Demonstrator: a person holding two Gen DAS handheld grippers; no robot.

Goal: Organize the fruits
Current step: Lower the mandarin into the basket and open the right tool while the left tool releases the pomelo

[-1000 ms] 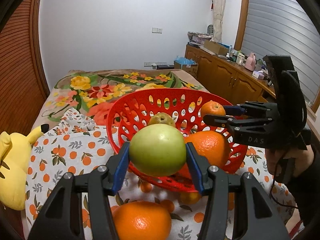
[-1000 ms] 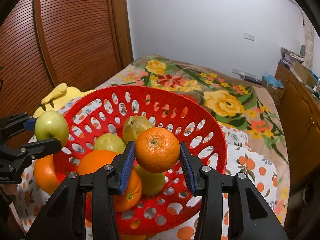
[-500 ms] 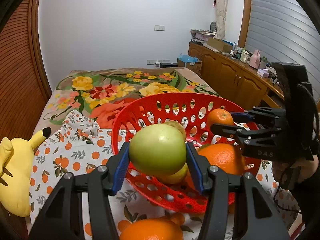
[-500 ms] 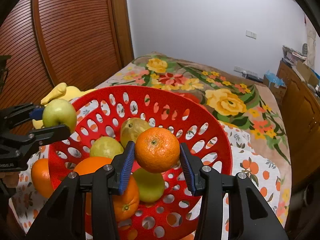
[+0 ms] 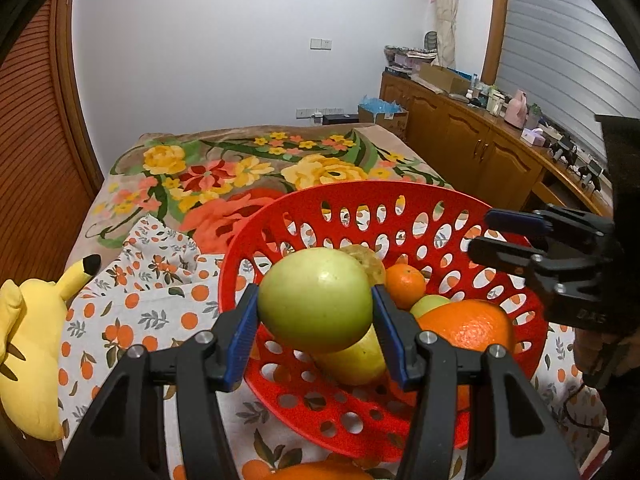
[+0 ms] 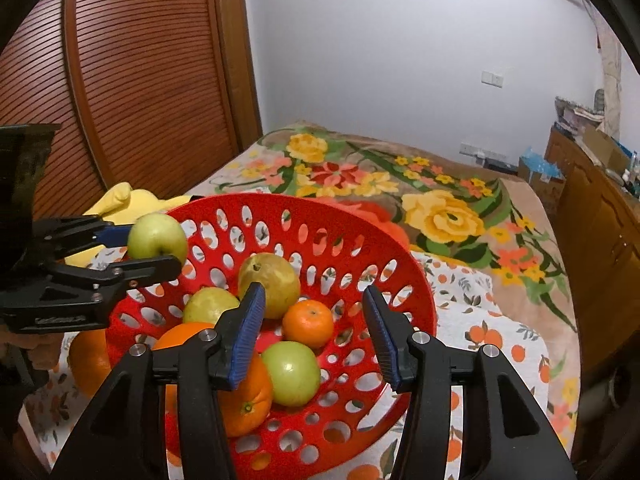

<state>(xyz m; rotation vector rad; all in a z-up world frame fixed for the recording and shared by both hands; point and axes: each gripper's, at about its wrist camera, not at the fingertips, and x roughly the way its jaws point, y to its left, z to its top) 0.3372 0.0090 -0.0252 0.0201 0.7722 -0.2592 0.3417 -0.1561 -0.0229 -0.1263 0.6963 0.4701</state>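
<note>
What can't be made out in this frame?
- Left wrist view: an orange outside the red basket is cut off by the bottom edge.
- Right wrist view: the left gripper covers most of another outside orange.
- Sideboard bottles: too small to identify.

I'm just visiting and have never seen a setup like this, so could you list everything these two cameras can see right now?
Basket: one, red, perforated, on the orange-print cloth.
Small orange: one, orange, in the basket.
Large orange: one, orange, in the basket.
Green apples: two; one in the basket, one in the left claw.
Pears: two, yellow-green, in the basket.
Orange outside: one, beside the basket.
Cloth: one, white with orange print.
Floral blanket: one, multicoloured, on the bed.
Plush toy: one, yellow, left of the cloth.
Wooden cabinets: brown, cluttered top, along the wall.
Left claw: black, blue pads, gripping an apple.
Right claw: black, blue pads, open above the basket.
</note>
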